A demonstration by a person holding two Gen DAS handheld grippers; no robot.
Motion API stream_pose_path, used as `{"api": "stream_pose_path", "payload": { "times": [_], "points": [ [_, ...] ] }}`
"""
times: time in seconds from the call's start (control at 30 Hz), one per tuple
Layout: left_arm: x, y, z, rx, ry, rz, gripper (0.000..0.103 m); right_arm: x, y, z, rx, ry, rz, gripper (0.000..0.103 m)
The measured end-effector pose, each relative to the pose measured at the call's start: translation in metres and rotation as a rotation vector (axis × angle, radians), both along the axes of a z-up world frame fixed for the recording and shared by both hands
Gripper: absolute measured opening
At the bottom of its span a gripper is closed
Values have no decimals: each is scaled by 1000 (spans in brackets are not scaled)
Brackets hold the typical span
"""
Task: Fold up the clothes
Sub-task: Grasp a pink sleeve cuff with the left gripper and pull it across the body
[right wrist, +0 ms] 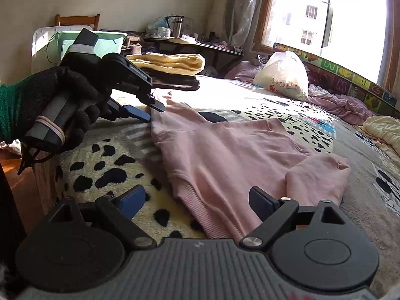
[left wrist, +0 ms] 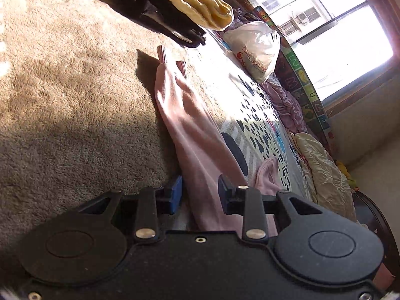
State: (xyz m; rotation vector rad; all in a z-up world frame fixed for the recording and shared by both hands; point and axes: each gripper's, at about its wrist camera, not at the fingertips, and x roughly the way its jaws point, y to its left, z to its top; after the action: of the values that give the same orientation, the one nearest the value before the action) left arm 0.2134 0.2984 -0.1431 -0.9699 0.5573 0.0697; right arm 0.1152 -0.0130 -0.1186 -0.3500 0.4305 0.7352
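A pink sweatshirt (right wrist: 225,147) lies spread on the spotted blanket (right wrist: 107,172) of a bed, ribbed hem toward me and hood (right wrist: 320,175) at the right. My right gripper (right wrist: 197,205) is open, its jaws on either side of the ribbed hem (right wrist: 200,207). My left gripper (right wrist: 152,113), held in a black-gloved hand, sits at the garment's far left edge. In the left wrist view the left gripper (left wrist: 200,195) has pink cloth (left wrist: 190,130) running between its jaws with gaps on both sides; I cannot tell if it grips.
A stack of folded clothes, yellow on black (right wrist: 170,65), lies at the back of the bed. A white plastic bag (right wrist: 282,75), crumpled pink bedding (right wrist: 342,105) and a cream quilt (right wrist: 385,130) lie along the window side. A green bin (right wrist: 110,43) stands behind.
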Motion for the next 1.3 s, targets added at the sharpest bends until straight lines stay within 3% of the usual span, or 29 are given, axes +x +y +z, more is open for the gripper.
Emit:
{"api": "stream_pose_path", "payload": {
  "times": [0.23,0.43,0.6,0.7,0.77,0.97,1.07,1.17,1.3],
  "points": [
    [14,11,0,-23,4,18,29,10,73,0,-111,-46,64,69],
    [26,29,-2,-46,-7,24,29,33,106,4,-180,-80,59,66],
    [32,42,-3,-74,-20,40,29,63,114,-4,-155,107,67,65],
    [37,41,4,-11,-30,25,22,57,112,-5,-137,91,67,65],
    [40,38,10,37,-55,13,4,47,109,-6,-109,45,63,65],
    [35,17,41,189,-189,-36,1,59,103,-5,-24,187,76,71],
    [34,1,52,259,-225,-54,1,59,82,3,86,243,73,71],
    [34,-24,64,349,-253,-70,1,68,34,9,359,413,2,71],
    [31,-90,91,590,-342,-159,1,77,-47,5,744,592,-147,72]
  ]
}}
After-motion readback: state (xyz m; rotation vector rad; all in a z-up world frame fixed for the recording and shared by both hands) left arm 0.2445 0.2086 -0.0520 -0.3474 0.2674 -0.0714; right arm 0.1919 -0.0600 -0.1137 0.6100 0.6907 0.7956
